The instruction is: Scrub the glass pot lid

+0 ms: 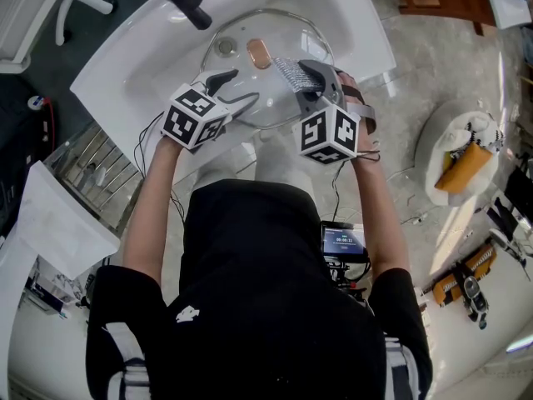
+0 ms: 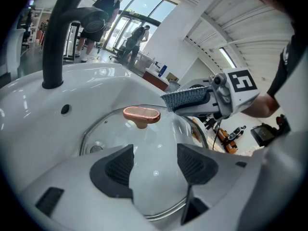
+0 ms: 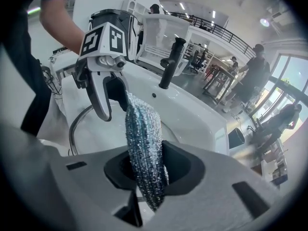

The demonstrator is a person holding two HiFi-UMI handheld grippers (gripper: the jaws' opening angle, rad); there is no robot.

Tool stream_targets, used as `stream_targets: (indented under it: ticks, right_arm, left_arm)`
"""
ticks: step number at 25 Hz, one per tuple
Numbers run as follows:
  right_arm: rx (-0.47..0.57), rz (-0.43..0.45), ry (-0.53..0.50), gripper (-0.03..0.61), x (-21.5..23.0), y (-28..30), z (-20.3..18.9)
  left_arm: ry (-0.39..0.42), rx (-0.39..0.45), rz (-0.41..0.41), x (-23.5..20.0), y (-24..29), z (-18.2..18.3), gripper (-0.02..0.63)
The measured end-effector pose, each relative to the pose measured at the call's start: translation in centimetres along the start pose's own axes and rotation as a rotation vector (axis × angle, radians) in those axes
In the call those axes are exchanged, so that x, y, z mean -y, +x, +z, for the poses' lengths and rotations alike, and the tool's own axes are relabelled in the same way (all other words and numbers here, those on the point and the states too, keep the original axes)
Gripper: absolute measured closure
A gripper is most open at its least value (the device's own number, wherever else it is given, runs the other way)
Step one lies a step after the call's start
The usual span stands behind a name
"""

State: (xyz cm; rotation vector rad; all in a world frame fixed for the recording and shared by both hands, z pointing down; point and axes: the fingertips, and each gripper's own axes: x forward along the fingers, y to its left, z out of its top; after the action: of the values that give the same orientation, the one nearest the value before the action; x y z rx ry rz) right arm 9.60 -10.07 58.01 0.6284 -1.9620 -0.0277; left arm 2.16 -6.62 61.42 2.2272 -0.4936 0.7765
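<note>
Glass lid (image 1: 266,98) lying in the middle of the sink (image 1: 150,65), right gripper (image 1: 304,77) clamping a scrub pad (image 1: 290,72) over it, left gripper (image 1: 237,90) with jaws wide at its near rim, perhaps touching.

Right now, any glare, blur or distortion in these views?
Head view: sharp, even light; clear domed glass pot lid barely contrasts with white sink. Left gripper view: strong fisheye, windows glaring bright. Right gripper view: silvery mesh scrubber sharp, corners vignetted.

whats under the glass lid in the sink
Through the glass lid you can see the white sink and its drain. The rest is hidden by the left tool and by the right tool with its scrub pad.
</note>
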Motion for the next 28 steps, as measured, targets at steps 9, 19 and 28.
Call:
stream_targets:
  ticks: [9,19,28]
  right_arm:
    - [-0.029,-0.028,0.014,0.502,1.1,0.2,-1.4]
    - [-0.033,-0.032,-0.002,0.502,0.7,0.3,-1.1]
    - [-0.006,-0.015,-0.022,0.497,-0.9,0.5,0.3]
  left_arm:
    - [0.001,0.001,0.000,-0.2,0.1,0.0,0.339]
    - [0.001,0.003,-0.001,-0.1,0.1,-0.1,0.341]
    - [0.001,0.001,0.001,-0.1,0.1,-0.1,0.341]
